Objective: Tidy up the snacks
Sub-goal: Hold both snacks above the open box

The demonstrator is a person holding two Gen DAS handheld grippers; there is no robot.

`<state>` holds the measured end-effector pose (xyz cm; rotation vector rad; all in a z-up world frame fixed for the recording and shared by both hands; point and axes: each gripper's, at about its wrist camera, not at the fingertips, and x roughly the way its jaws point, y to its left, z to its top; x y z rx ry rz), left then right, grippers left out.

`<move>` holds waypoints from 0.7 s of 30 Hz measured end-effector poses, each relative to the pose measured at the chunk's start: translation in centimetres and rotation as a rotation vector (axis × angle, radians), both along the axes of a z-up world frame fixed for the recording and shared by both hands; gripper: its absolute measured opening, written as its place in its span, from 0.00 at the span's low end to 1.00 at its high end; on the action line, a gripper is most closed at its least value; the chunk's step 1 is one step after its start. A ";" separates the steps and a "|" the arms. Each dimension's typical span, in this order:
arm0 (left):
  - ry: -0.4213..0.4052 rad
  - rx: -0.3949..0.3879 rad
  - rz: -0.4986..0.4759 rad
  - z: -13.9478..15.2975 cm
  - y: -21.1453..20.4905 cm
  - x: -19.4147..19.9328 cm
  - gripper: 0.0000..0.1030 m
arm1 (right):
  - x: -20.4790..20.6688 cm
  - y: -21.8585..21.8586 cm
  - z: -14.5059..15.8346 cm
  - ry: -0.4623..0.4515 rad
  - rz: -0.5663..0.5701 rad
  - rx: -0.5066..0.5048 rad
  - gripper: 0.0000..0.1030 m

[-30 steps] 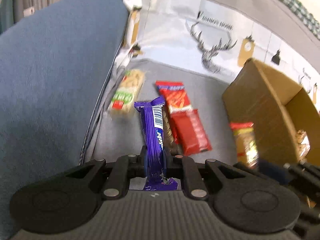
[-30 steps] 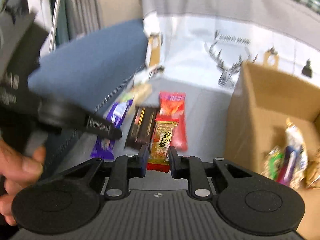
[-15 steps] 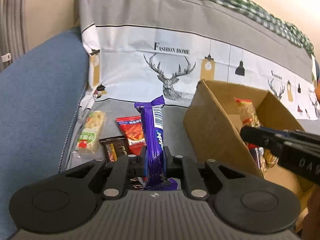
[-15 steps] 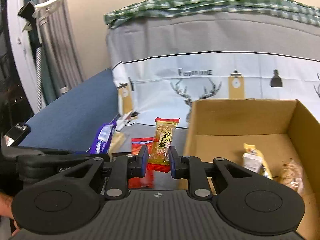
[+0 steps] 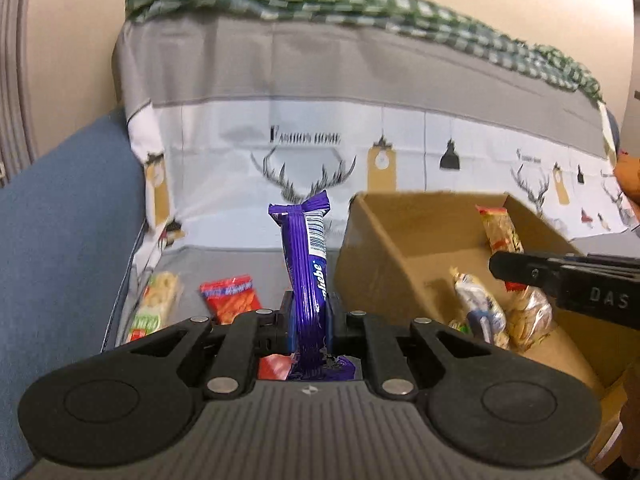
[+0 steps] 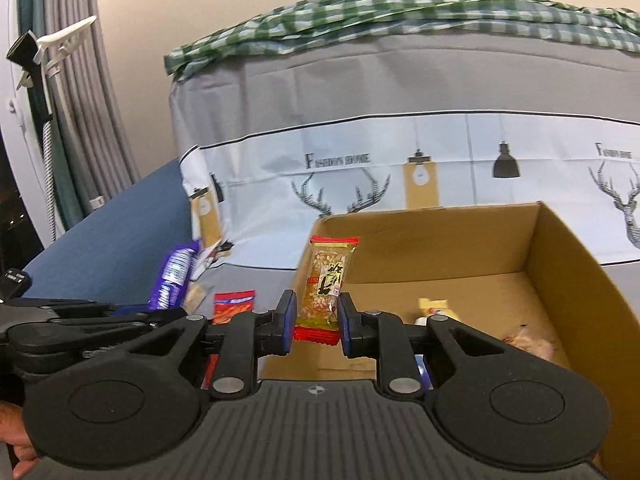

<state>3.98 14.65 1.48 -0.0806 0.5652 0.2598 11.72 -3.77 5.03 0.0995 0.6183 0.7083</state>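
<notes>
My left gripper [image 5: 307, 312] is shut on a purple chocolate bar [image 5: 306, 264] that stands upright between its pads, just left of an open cardboard box [image 5: 376, 268]. My right gripper [image 6: 317, 318] is shut on a yellow peanut snack packet with red ends [image 6: 326, 284], held at the box's [image 6: 560, 280] near left corner. The right gripper's fingers [image 5: 560, 276] reach over the box in the left wrist view, with the peanut packet [image 5: 500, 228] poking up. Several wrapped snacks [image 5: 484, 312] lie inside the box. The purple bar [image 6: 174, 276] shows at left in the right wrist view.
On the grey sofa seat left of the box lie a red packet [image 5: 232, 298] and a pale cracker pack with a green label [image 5: 156, 304]. A deer-print cover [image 5: 312, 160] drapes the backrest, a blue armrest [image 5: 60, 240] rises at left, and a green checked cloth [image 6: 400, 12] tops the back.
Both grippers lifted from the seat and swung right toward the box, each keeping its snack. The view tilted up from the seat to the backrest, and the box interior came into sight.
</notes>
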 end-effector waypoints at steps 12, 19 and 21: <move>-0.133 -0.028 -0.057 1.9 -4.7 -0.2 0.14 | 1.9 -4.0 -0.3 0.010 -0.107 0.023 0.22; -0.165 -0.088 -0.088 2.4 -7.1 0.5 0.14 | 2.7 -5.5 -0.3 0.005 -0.153 0.019 0.22; -0.166 -0.106 -0.096 2.5 -7.8 0.9 0.14 | 2.9 -5.9 -0.3 0.006 -0.167 0.022 0.22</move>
